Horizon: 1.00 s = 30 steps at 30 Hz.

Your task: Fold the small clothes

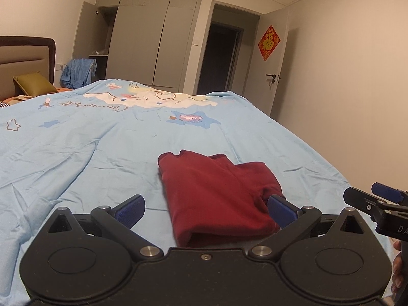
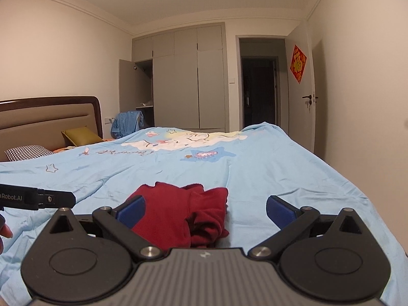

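- red garment (image 1: pixel 216 193) on the bed (image 1: pixel 76 153): soft, light, limp, likely to sag; best pinched at a folded edge
- left claw (image 1: pixel 206 207) and right claw (image 2: pixel 205 209) both spread wide, holding nothing

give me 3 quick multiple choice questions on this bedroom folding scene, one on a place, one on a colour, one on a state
1. Where does the folded garment lie?
A. on the blue bedspread
B. in the wardrobe
C. on the floor

2. What colour is it?
A. green
B. dark red
C. white

3. How are both grippers?
A. shut on cloth
B. open, holding nothing
C. out of view

Key:
1 A, the garment rests on the bedspread.
2 B, its cloth is dark red.
3 B, the left gripper and right gripper show spread fingers.
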Each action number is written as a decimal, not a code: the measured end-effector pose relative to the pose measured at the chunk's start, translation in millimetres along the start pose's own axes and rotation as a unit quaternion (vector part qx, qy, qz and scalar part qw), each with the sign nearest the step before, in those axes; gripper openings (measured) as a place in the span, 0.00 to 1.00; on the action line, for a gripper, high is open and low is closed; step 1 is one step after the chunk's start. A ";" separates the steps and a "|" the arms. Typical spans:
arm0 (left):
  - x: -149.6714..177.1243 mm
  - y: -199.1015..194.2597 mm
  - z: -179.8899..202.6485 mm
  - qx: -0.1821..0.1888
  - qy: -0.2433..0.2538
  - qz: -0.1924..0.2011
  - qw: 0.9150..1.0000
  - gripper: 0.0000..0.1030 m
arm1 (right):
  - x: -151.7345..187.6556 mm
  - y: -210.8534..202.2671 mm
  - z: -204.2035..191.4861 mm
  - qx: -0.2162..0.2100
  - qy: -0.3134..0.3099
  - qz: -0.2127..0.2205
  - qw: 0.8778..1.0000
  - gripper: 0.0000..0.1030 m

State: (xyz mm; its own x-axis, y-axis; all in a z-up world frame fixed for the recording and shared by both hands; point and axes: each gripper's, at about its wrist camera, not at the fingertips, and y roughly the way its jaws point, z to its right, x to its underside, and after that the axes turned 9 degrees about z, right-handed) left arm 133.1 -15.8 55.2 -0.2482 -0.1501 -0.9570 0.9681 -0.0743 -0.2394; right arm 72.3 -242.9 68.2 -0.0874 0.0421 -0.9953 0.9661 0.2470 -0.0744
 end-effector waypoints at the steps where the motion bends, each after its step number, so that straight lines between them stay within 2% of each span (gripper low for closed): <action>1: 3.4 -3.8 0.0 0.000 0.002 0.001 1.000 0.99 | 2.8 -3.7 -1.2 0.000 0.000 -0.002 1.000 1.00; 9: 30.9 -22.2 -4.6 -0.002 0.003 0.005 1.000 0.99 | 27.3 -29.5 -7.4 0.010 -0.010 -0.017 1.000 1.00; 15: 45.7 -25.2 -4.9 -0.001 0.009 -0.007 1.000 0.99 | 38.9 -39.9 -2.0 0.030 -0.002 -0.030 0.999 1.00; 30: 53.9 -17.0 -5.5 -0.004 0.005 -0.029 1.000 0.99 | 46.0 -38.0 5.0 0.035 0.005 -0.047 0.998 1.00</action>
State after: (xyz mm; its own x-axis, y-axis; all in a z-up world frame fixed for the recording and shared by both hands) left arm 103.5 -17.2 6.7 -0.3035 -0.1353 -0.9432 0.9524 -0.0744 -0.2958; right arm 32.7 -255.2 24.9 -0.1805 0.0309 -0.9831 0.9681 0.1822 -0.1721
